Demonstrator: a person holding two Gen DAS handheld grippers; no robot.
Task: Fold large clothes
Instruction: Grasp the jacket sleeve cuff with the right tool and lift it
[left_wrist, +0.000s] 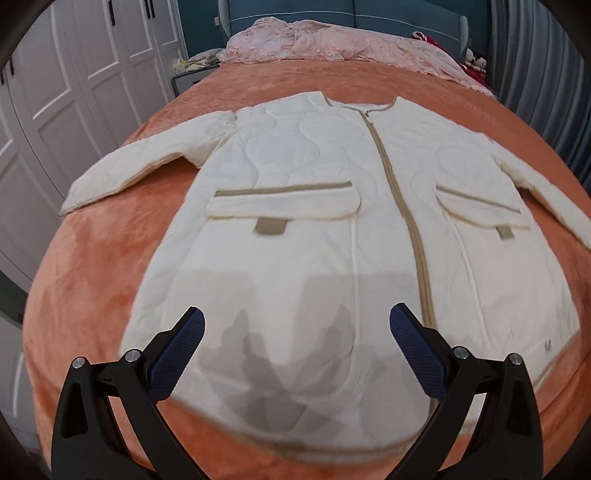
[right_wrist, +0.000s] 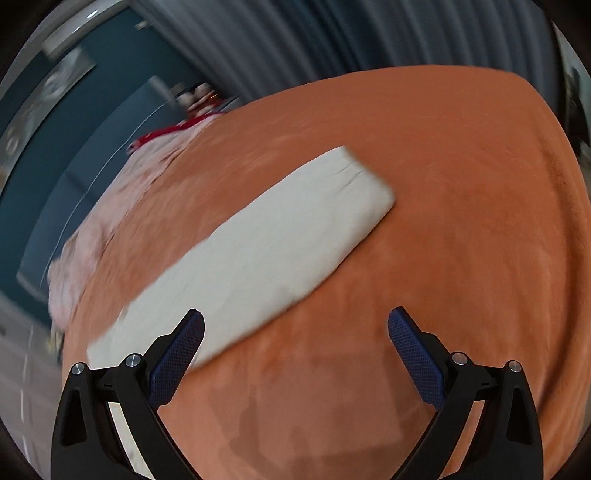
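Jacket (left_wrist: 332, 221) lies flat and zipped across the middle of the frame on the orange bed (left_wrist: 92, 277). My left gripper (left_wrist: 297, 354) hangs wide over the hem, right gripper (right_wrist: 295, 354) wide beside the sleeve (right_wrist: 258, 251). Folding hasn't begun; I'd grab that sleeve first.

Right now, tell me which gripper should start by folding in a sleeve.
Probably the right. The right gripper, open, hangs right by one cream sleeve on the orange blanket. The left gripper, also open, hovers over the jacket near its hem, farther from either sleeve.

Soft even light, fisheye-bent edges; right wrist view smeared by motion blur.
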